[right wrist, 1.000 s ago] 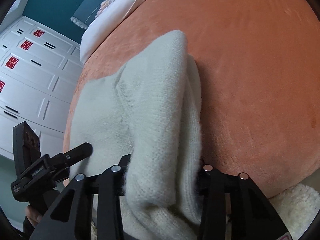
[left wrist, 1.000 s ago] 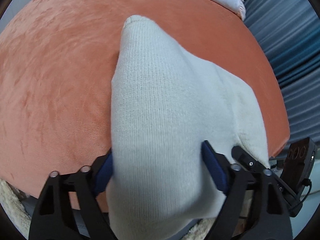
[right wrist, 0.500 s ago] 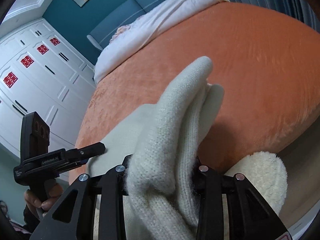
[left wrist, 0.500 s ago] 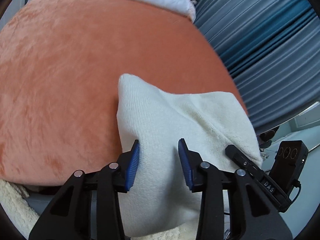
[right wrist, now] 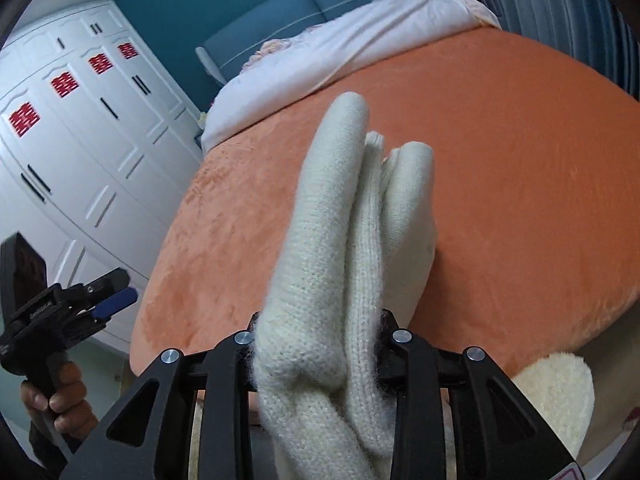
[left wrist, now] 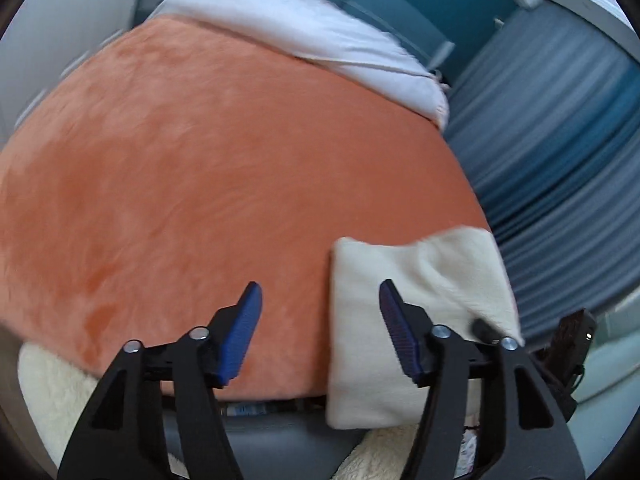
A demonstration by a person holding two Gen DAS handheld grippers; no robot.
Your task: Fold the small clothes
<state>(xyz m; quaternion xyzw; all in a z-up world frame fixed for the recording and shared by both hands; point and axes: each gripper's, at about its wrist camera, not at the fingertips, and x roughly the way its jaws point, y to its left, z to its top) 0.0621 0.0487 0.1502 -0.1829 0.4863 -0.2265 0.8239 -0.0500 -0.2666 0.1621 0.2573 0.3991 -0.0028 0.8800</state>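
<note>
A cream knitted garment point(right wrist: 340, 248) is folded into several layers and held up over the orange bedspread point(right wrist: 520, 160). My right gripper point(right wrist: 320, 332) is shut on the garment's near end. In the left wrist view the garment point(left wrist: 368, 320) hangs at the right, over the bed's near edge. My left gripper point(left wrist: 320, 320) is open and empty, with the blue pads point(left wrist: 240, 328) apart, left of the garment. The left gripper also shows in the right wrist view point(right wrist: 100, 304), away from the cloth.
The orange bedspread point(left wrist: 200, 180) covers the bed. A white duvet point(left wrist: 312, 36) lies at the far end by a teal headboard. Blue curtains point(left wrist: 560, 160) hang at the right. White wardrobes point(right wrist: 80, 140) stand at the left. A cream fluffy rug point(right wrist: 560, 392) lies below the bed's edge.
My left gripper opened, let go of the garment and moved off to its left. My right gripper lifted the garment, which now stands folded in several layers.
</note>
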